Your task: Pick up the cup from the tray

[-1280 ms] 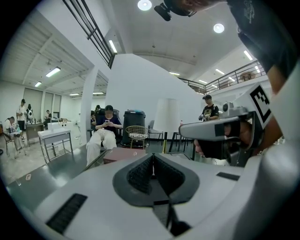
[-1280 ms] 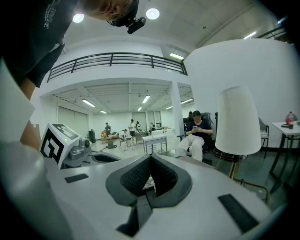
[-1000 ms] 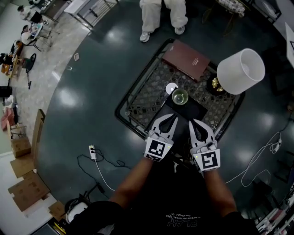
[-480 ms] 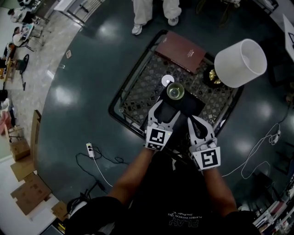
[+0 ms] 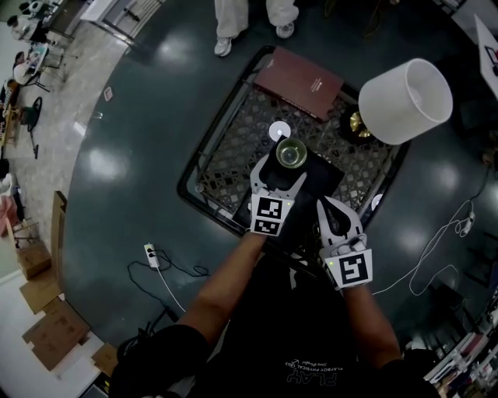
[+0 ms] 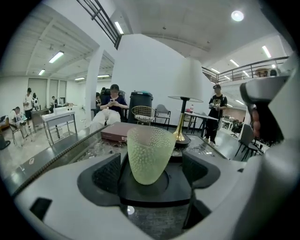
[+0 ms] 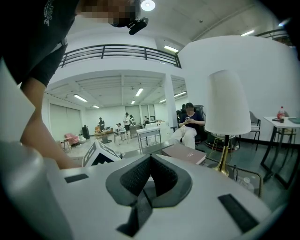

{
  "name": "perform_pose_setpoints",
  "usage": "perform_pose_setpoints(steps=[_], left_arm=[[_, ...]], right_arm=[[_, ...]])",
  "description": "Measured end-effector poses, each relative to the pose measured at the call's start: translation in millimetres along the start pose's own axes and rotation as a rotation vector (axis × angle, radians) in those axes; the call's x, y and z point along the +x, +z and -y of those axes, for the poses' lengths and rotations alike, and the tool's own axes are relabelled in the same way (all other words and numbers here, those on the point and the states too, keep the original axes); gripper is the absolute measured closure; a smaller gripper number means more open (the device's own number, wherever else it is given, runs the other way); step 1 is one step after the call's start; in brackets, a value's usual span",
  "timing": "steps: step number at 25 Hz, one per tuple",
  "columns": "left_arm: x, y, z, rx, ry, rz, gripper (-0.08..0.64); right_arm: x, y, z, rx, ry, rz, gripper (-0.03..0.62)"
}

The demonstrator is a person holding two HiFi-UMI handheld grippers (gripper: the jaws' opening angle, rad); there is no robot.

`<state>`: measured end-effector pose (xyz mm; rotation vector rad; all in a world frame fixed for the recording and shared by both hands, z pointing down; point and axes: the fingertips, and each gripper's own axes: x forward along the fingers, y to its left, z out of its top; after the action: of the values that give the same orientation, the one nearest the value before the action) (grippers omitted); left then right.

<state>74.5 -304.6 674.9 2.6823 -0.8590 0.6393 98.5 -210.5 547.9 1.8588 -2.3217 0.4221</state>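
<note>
A pale green, pimpled cup stands upright at the far end of a black tray on the glass-topped table. My left gripper reaches over the tray's near part, and its jaws are opening. In the left gripper view the cup stands between the two dark pads, with a gap on each side. My right gripper hangs back at the tray's near right corner, shut with nothing in it; its pads meet.
A white-shaded lamp on a brass foot stands at the table's right. A brown book lies at the far side, a small white disc just beyond the cup. A person's legs stand past the table. A power strip lies on the floor.
My left gripper has moved forward over the tray up to the cup, and its jaws have gone from shut to wide apart. The right gripper has stayed back, shut.
</note>
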Motion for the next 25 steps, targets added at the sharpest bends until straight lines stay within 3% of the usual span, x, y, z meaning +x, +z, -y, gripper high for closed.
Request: perform_pose_setpoints(steps=[6,12,25], left_arm=[[20,-3,-1,0.037,0.017,-0.029,0.160],[34,-1,-5,0.083,0.021,-0.029,0.159],[48,2,-6,0.115,0.044,-0.034,0.160]], right_arm=[[3,-9,2,0.010,-0.010,-0.019,0.594],[11,-39,8,0.003,-0.020,-0.105,0.594],[5,-48,12,0.007,-0.020,-0.119,0.594]])
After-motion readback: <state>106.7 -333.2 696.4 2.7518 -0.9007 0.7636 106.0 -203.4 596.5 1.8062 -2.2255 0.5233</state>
